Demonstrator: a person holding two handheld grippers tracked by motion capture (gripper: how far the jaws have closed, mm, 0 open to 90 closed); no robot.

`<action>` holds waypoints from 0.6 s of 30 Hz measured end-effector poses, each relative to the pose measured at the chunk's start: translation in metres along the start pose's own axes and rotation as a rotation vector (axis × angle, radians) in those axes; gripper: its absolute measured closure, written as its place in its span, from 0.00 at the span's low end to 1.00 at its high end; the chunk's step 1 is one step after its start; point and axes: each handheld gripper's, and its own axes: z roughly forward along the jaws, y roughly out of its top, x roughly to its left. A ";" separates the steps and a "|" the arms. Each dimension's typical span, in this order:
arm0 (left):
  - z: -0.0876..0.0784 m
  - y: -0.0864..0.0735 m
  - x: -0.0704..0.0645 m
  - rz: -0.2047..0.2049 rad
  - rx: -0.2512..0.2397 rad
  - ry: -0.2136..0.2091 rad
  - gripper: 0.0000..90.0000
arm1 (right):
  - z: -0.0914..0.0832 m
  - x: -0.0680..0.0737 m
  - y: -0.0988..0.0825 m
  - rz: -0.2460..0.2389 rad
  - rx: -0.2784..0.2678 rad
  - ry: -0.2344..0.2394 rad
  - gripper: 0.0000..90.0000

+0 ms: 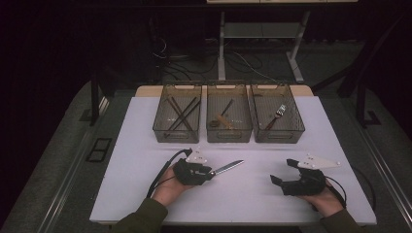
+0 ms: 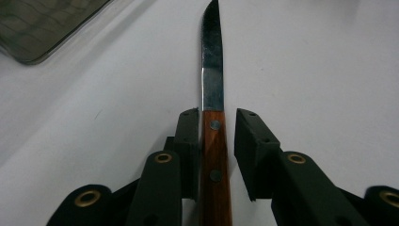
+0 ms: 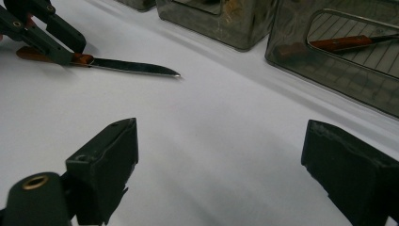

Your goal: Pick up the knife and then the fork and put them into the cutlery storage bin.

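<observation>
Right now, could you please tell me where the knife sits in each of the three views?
High view: the knife lies low on the white table, left of centre, blade pointing right from the left tongs.
Left gripper view: centre, wooden handle between the jaws, blade running up to the top edge.
Right gripper view: upper left, blade pointing right.
Shared landmark: the left tongs around the handle.

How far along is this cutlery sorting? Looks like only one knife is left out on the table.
Mostly done, it seems: the three bins already hold utensils, chopsticks in the left one, a knife in the right. In hand: the left gripper straddles the wooden handle of the last knife, one pad touching, the other a little apart, so no firm grip yet. The right gripper waits open. Left: lift the knife and drop it in, probably in the right bin.
</observation>
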 end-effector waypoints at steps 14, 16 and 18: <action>0.002 -0.001 -0.005 0.025 0.023 0.036 0.85 | 0.000 0.000 0.000 -0.001 -0.004 -0.003 0.13; 0.002 -0.001 -0.005 0.027 0.024 0.040 0.85 | -0.001 0.000 0.001 0.000 -0.004 -0.001 0.13; 0.002 -0.001 -0.006 0.025 0.024 0.045 0.85 | -0.001 -0.001 0.001 0.026 0.002 0.006 0.13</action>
